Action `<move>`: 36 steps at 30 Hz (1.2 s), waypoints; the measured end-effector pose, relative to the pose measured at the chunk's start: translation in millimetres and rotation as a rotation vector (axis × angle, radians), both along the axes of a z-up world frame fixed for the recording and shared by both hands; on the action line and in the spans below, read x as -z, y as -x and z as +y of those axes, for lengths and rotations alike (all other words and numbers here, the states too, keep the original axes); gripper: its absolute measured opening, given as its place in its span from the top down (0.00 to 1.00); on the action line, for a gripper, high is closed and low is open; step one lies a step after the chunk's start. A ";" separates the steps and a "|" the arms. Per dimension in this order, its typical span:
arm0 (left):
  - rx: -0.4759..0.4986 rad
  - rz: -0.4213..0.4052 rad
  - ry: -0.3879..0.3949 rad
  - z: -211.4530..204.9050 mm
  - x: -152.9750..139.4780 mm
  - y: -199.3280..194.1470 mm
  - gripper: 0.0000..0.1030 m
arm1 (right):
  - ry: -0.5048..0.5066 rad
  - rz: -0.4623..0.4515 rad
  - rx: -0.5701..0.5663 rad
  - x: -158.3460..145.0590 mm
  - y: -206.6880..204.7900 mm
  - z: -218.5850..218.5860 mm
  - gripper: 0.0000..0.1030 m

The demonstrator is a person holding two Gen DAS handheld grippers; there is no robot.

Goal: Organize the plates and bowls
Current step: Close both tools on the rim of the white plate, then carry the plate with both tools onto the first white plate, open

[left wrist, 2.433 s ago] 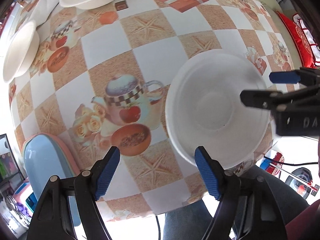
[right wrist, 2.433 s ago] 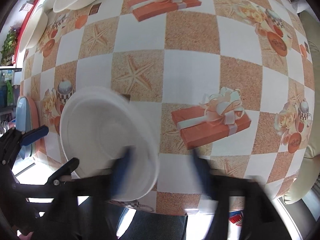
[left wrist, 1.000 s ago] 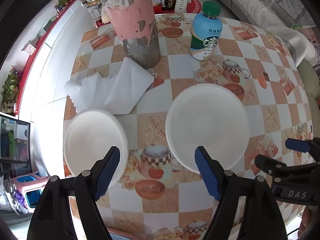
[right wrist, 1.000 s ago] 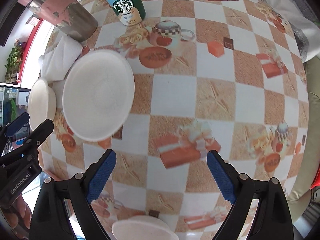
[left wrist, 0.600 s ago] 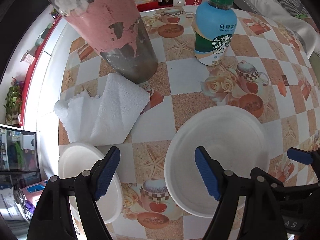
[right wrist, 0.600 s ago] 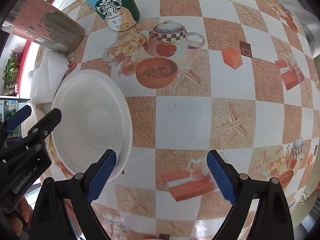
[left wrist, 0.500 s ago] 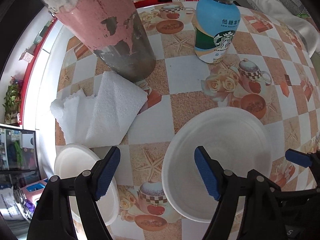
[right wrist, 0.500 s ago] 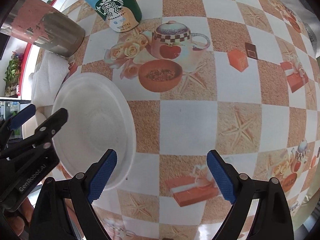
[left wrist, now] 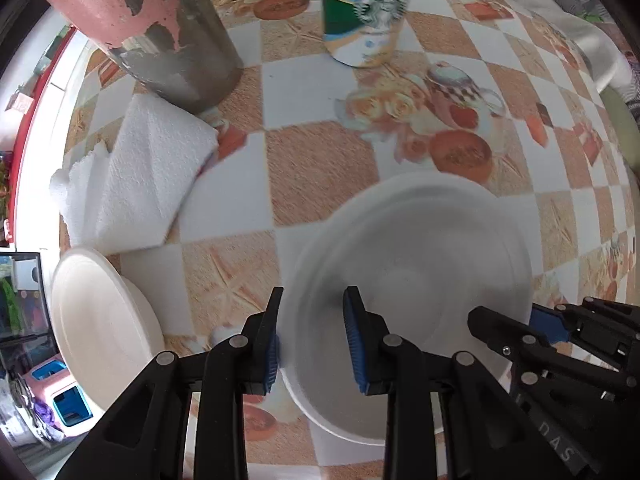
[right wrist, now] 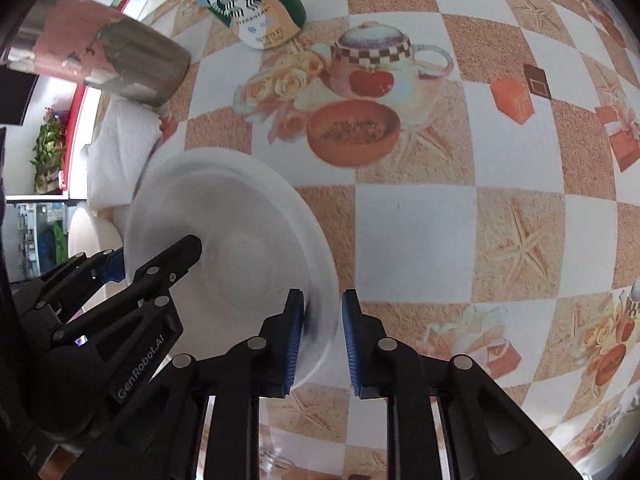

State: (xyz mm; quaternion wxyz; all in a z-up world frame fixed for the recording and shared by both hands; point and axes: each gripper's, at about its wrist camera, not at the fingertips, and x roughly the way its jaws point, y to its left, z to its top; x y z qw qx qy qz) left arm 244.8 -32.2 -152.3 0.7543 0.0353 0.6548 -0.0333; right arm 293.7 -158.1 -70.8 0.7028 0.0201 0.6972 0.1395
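A white plate lies on the patterned tablecloth; it also shows in the right wrist view. My left gripper is closed over the plate's left rim. My right gripper is closed over the plate's right rim, and its fingers show at the plate's right in the left wrist view. My left gripper also shows in the right wrist view at the plate's left. A white bowl sits at the table's left edge.
A peeling pink metal tumbler and a Starbucks bottle stand at the back. A folded white paper towel lies between the tumbler and the bowl. The table's left edge is close to the bowl.
Both grippers have moved in and closed from wide open onto opposite rims of the plate. The plate is blurred, so it is moving.
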 end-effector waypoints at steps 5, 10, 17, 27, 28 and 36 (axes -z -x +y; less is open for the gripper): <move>0.041 0.023 0.002 -15.4 9.1 36.2 0.69 | 0.037 0.010 -0.051 3.9 25.4 -4.0 0.79; 0.053 0.038 0.024 -22.5 18.7 82.8 0.69 | 0.052 0.034 -0.082 10.1 63.2 -12.2 0.79; 0.064 0.037 0.039 -32.3 28.2 127.7 0.68 | 0.052 0.078 -0.077 25.4 111.7 -19.6 0.79; 0.059 -0.027 0.032 -38.3 -6.8 156.1 0.68 | 0.050 0.022 -0.069 5.1 113.7 -27.5 0.79; 0.059 -0.040 0.037 -37.4 -10.9 165.7 0.68 | 0.048 0.016 -0.070 0.7 114.1 -30.3 0.79; 0.156 -0.027 0.060 -47.0 -47.0 209.0 0.67 | 0.057 0.004 -0.075 -33.6 142.8 -53.7 0.79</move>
